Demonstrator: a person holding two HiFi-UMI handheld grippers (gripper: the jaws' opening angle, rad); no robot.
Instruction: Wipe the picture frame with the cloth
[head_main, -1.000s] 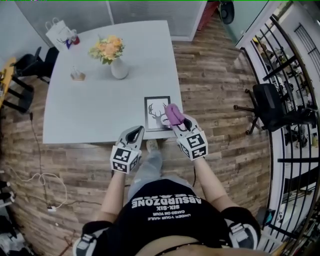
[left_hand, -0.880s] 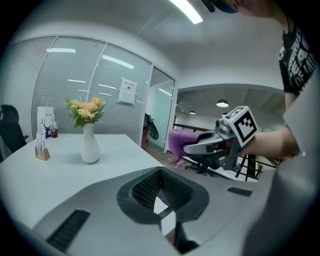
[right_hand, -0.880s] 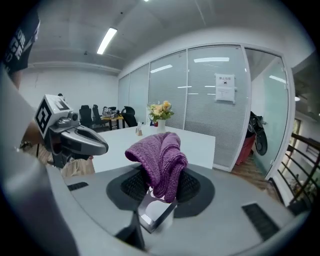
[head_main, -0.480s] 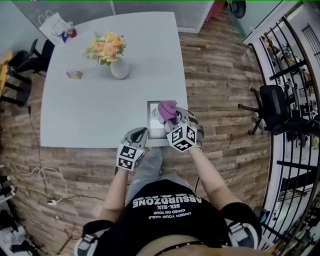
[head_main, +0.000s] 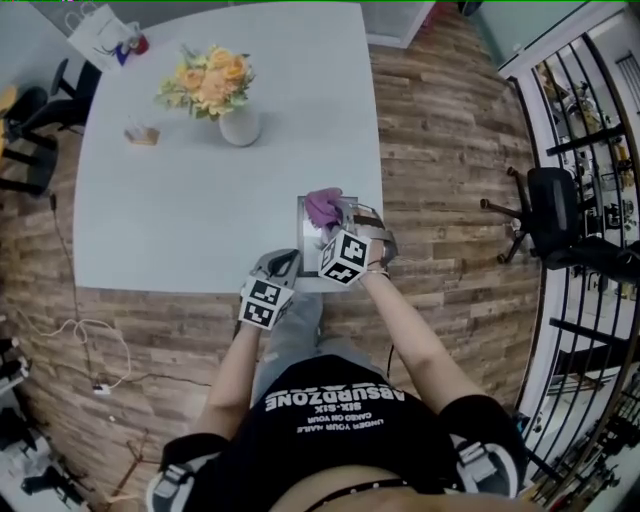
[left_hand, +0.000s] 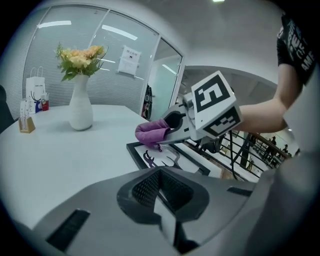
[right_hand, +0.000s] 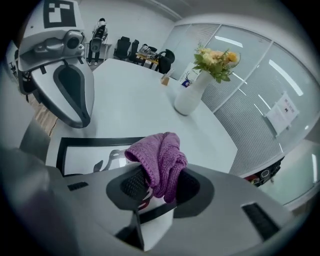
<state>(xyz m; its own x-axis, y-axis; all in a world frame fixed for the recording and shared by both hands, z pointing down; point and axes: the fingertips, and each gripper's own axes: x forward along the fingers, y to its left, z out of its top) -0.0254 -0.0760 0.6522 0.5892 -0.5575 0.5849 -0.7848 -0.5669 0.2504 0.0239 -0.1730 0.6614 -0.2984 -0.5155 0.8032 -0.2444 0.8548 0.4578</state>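
The picture frame (head_main: 306, 238) lay flat at the near right corner of the table (head_main: 190, 220). Over its far end was the purple cloth (head_main: 322, 207), pinched in the right gripper (right_hand: 159, 186). The left gripper (left_hand: 160, 190), jaws pressed together on nothing, was just beside the frame. A flower vase (head_main: 240, 128) stood well apart.

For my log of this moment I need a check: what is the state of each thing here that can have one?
right gripper: shut on the cloth.
left gripper: shut, empty.
cloth: bunched up, clamped in the jaws, above the picture frame.
picture frame: lying flat on the table, at its near edge.
vase: upright, holding flowers.
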